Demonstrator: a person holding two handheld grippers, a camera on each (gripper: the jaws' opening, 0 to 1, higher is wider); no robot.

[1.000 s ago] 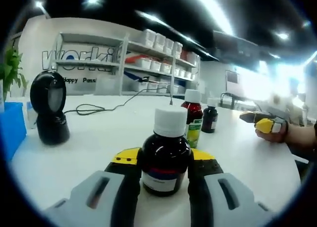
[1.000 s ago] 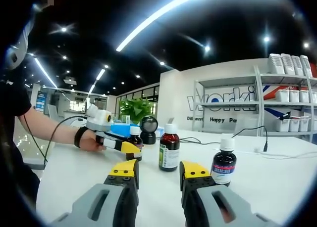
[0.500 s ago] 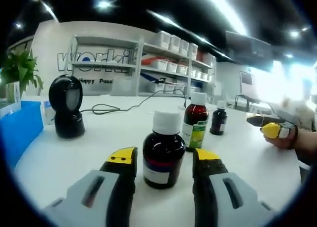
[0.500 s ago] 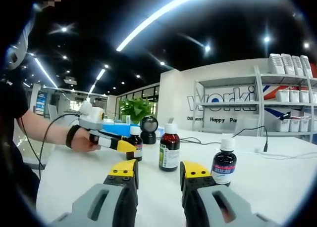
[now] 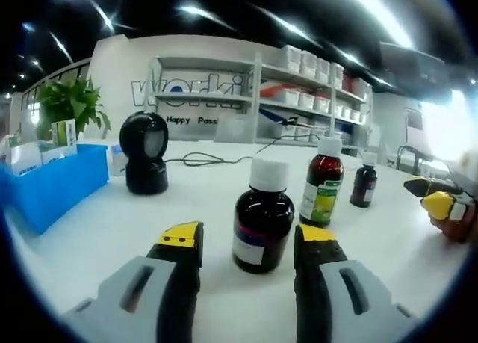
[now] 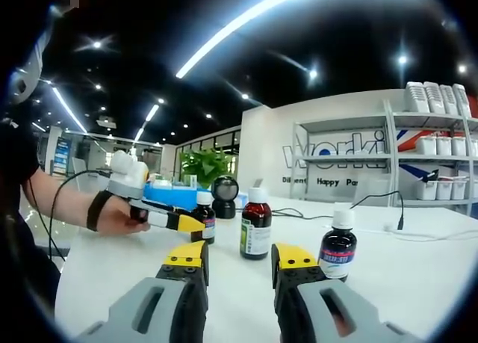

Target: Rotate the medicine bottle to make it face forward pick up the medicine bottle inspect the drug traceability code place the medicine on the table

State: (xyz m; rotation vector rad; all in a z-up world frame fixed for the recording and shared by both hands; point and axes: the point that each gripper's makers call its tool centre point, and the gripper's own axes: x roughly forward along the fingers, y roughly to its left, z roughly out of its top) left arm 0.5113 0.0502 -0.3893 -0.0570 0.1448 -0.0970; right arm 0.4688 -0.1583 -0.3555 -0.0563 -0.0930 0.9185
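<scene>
**Left claw released, bottle on the desk**

Left claw (image 5: pixel 248 246) stands open around the medicine bottle (image 5: pixel 261 223), not touching. We judge the rotating step; next we must close and lift. Right claw (image 6: pixel 239 262) waits open on the desk (image 6: pixel 418 276).

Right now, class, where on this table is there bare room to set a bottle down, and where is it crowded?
Bare tabletop lies between the blue bin, the scanner and the nearest bottle. It is crowded where the green-labelled bottle and small bottle stand.
</scene>
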